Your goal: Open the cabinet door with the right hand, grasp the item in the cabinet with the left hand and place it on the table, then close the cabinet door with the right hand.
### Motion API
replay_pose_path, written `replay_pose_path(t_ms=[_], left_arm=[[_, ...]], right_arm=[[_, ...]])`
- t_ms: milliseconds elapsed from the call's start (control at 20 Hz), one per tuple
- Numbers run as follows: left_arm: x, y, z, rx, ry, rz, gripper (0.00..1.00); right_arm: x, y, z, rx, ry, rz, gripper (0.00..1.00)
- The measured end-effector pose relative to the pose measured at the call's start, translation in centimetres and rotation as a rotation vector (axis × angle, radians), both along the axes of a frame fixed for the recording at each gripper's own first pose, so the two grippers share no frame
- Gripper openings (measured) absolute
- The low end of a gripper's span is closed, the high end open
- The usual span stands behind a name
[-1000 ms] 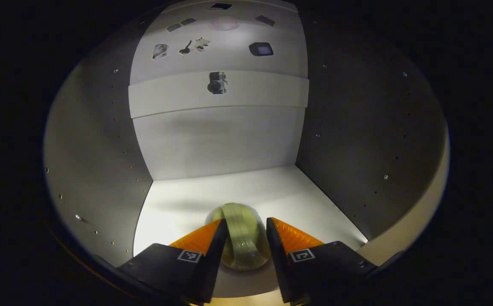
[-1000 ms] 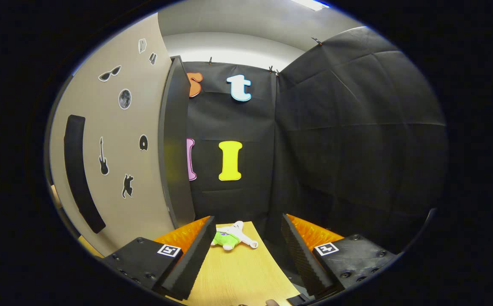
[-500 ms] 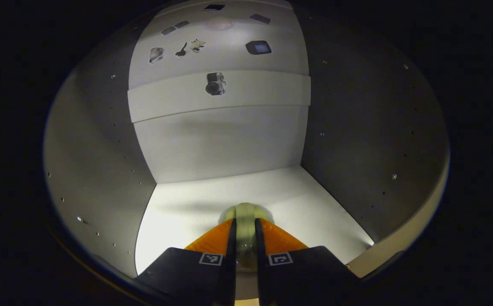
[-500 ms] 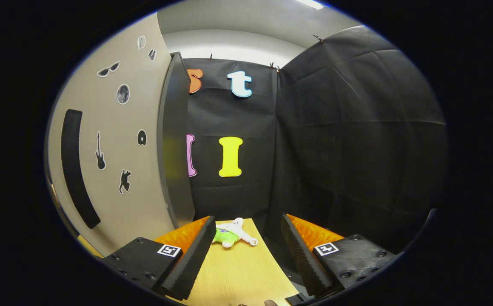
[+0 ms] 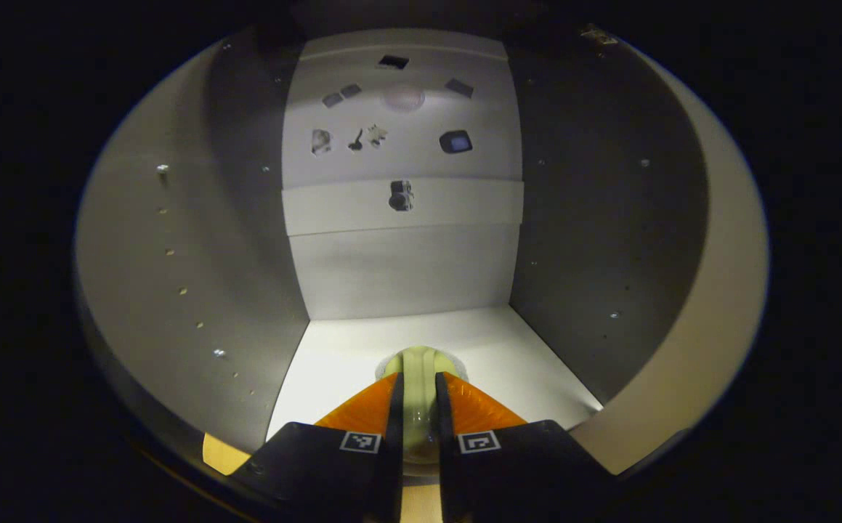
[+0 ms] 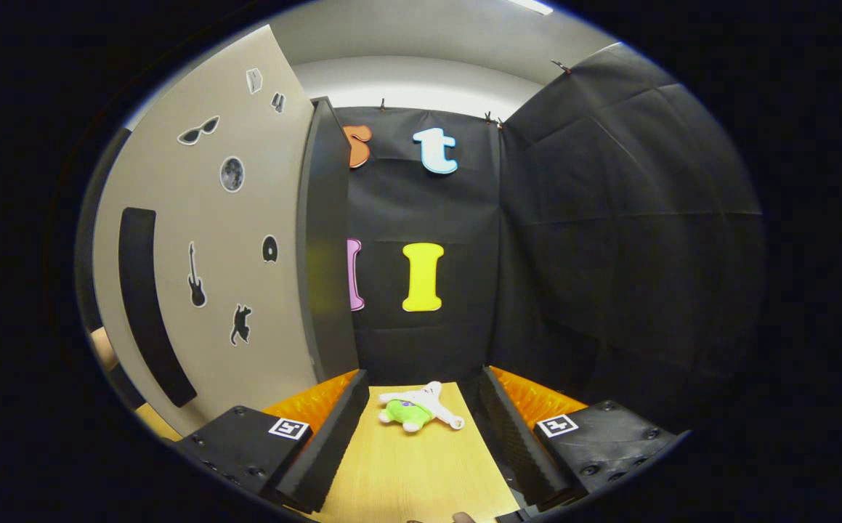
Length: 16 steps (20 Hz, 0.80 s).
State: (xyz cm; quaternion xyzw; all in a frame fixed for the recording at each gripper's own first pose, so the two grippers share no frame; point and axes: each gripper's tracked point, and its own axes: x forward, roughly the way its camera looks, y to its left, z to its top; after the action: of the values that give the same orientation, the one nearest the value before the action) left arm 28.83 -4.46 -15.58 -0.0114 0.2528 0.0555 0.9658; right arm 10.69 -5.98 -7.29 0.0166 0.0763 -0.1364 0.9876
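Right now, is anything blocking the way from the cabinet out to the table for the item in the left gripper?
Nothing visible does. The left gripper is shut on the pale roll, the cabinet door stands open, and the table holds a plush toy.

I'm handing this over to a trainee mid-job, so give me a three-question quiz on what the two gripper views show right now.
1. True or false: the left tongs are shut on the pale green item inside the cabinet.
2. The right tongs are: A) shut on the door handle, B) open above the table, C) shut on the plush toy.
3. Fill in: the cabinet door stands ____.

Key
1. True; both fingers press on it.
2. B; they hang open over the wooden table, with the plush toy lying farther along it.
3. Open.
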Motion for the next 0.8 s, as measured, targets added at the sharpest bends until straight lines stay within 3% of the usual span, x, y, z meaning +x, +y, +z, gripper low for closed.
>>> replay_pose_path(t_ms=[250,400,600,650,800], left_arm=[[-8.3,-1.7,1.9,-0.051,-0.042,0.019,0.24],[-13.7,-2.8,1.7,-0.065,-0.052,0.021,0.24],[-20.9,-4.2,0.0,-0.071,-0.031,0.005,0.24],[-22.5,-4.6,-0.8,-0.081,-0.016,0.004,0.24],[-26.3,-5.9,-3.2,-0.124,0.014,-0.004,0.24]], right_arm=[[-0.1,0.9,0.8,0.0,-0.047,0.013,0.95],[0.0,2.1,1.1,0.02,-0.055,0.043,0.98],[-2.8,4.8,2.1,-0.021,-0.081,0.075,0.99],[-3.8,5.4,2.5,-0.036,-0.083,0.072,0.95],[-6.0,7.0,3.2,-0.033,-0.093,0.073,0.99]])
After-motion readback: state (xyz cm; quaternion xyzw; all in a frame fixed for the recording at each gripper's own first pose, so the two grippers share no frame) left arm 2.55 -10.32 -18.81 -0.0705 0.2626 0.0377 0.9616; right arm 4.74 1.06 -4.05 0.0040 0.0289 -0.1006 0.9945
